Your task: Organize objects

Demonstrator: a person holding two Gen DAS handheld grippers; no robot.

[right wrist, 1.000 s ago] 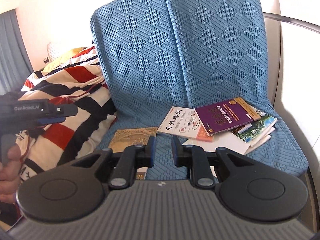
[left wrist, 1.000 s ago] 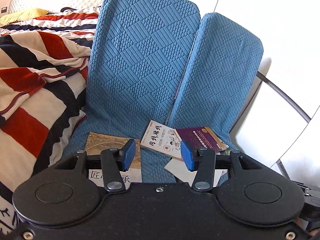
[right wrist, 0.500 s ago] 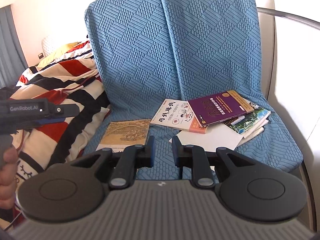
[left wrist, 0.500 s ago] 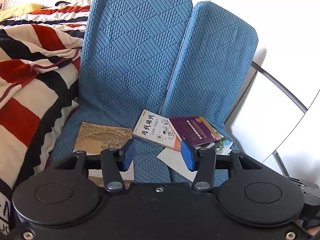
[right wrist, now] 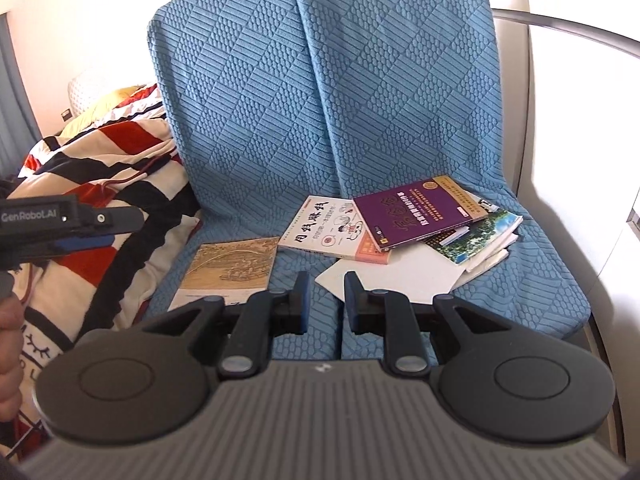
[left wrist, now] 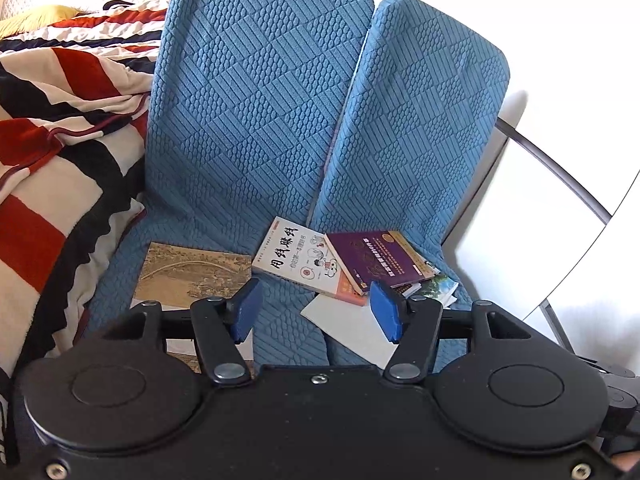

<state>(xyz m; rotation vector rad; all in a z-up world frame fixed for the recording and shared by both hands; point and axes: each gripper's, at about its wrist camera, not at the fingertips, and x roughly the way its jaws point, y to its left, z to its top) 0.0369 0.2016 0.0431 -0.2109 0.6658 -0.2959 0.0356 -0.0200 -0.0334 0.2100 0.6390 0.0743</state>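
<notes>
Several books lie on the blue cushioned seat. A brown landscape-cover book lies alone at the left. To its right a white book with black characters, a purple book, a green-cover book and a white sheet overlap in a loose pile. My left gripper hovers short of the books, its jaws opening with nothing between them. My right gripper also hovers near the seat's front, its narrow gap widening a little and empty.
A red, black and cream striped blanket is heaped left of the seat. Two blue backrests rise behind the books. A curved metal rail and white wall stand at the right. A hand holds the left gripper's body.
The blue pads of the left gripper have spread wider apart. Both views have drawn a little closer to the books, which have not moved.
</notes>
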